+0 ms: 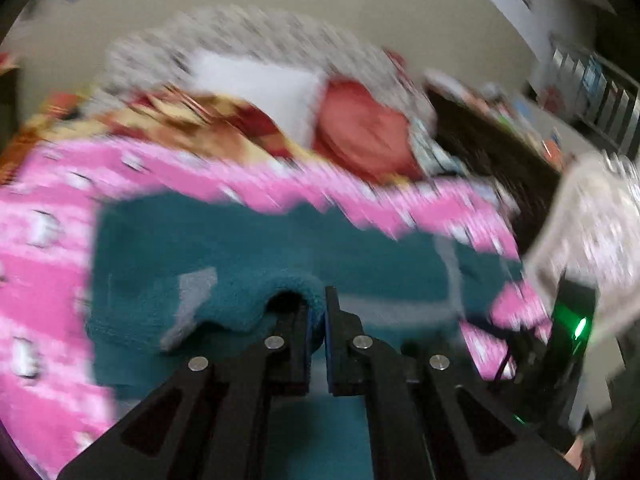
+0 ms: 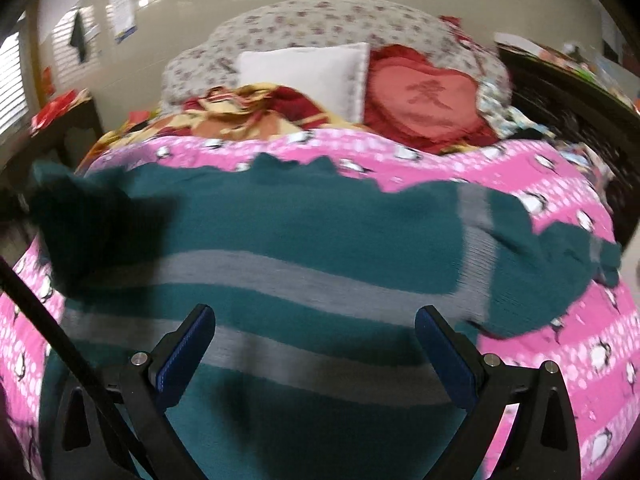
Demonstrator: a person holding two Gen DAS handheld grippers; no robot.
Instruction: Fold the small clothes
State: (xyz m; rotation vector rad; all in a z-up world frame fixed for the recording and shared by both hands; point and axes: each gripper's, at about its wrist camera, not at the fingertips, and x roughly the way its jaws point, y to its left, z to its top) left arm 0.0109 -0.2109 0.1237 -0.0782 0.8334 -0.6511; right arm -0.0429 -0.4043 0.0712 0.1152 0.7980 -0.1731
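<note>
On the bed, location: teal knitted sweater with grey stripes [image 2: 304, 240] lies spread flat on the pink penguin-print blanket [image 2: 560, 344], sleeves reaching out to both sides.
Left gripper [image 1: 318, 320]: pressed together, pinching a raised fold of the teal knit at the sweater's edge.
Right gripper [image 2: 316, 340]: spread wide, blue-padded fingers [image 2: 188, 352] apart over the sweater's striped body; contact with the fabric cannot be told.
Surroundings: white square pillow [image 2: 304, 68] and red heart-shaped cushion [image 2: 424, 96] lie beyond the sweater at the head of the bed, against a floral-print bolster [image 2: 320, 24].
Risk, slip: the pinch appears to take only a thin lip of knit; a quick pull could free it.
Risk, drag: with the right gripper not pinning the body, the whole sweater could slide instead of folding.
Risk, snag: the blanket could be caught along with the knit.
Hidden or unclear: left wrist view is heavily motion-blurred; the sweater's near hem is cut off below both views; a dark shape covers its left sleeve in the right wrist view.
</note>
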